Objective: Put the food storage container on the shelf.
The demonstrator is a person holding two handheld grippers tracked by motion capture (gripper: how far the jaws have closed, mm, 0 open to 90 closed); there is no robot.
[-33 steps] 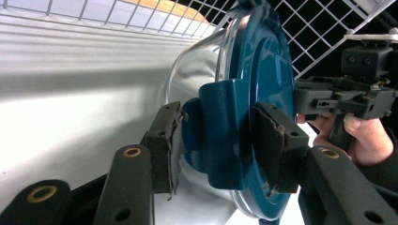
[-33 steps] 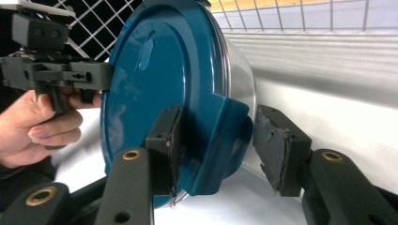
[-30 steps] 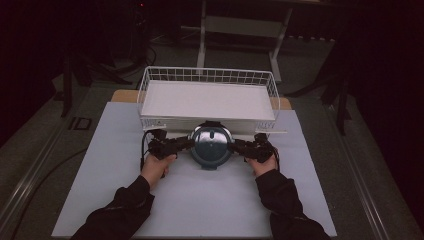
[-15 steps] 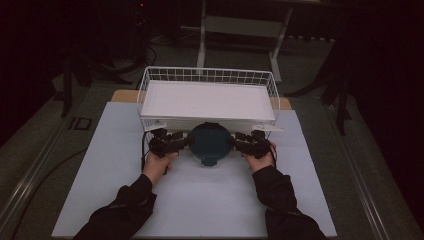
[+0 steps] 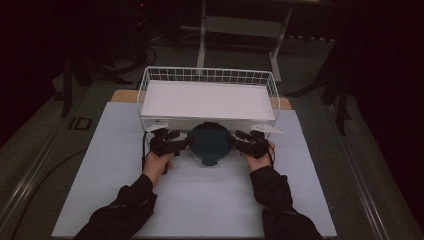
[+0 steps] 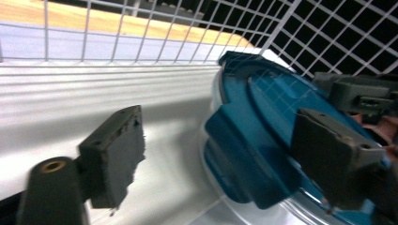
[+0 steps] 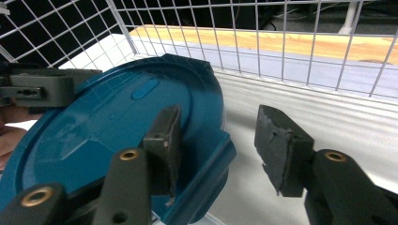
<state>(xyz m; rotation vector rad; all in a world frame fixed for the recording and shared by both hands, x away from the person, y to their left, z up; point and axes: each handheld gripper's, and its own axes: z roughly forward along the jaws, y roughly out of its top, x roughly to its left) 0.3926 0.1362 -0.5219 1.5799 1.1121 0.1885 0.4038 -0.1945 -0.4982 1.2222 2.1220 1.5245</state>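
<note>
A round clear container with a teal lid [image 5: 210,142] sits against the front wall of the white wire basket [image 5: 207,75]. My left gripper [image 5: 179,143] is at its left side and my right gripper [image 5: 240,140] at its right. In the left gripper view the left gripper [image 6: 218,154] stands open around the lid's [image 6: 281,98] side latch flap, one jaw over the lid. In the right gripper view the right gripper [image 7: 218,140] is open too, one jaw resting on the lid [image 7: 108,122], the other clear of its flap.
The basket holds a white ribbed liner [image 5: 207,100] and rests on a white mat [image 5: 200,205] covering a wooden table [image 5: 125,95]. Basket wire [image 6: 141,37] stands close behind the jaws. Dark floor and a metal stand [image 5: 240,30] lie beyond.
The container has shifted slightly toward the basket with both hands following. Its top looked silvery a second ago and now shows dark teal.
</note>
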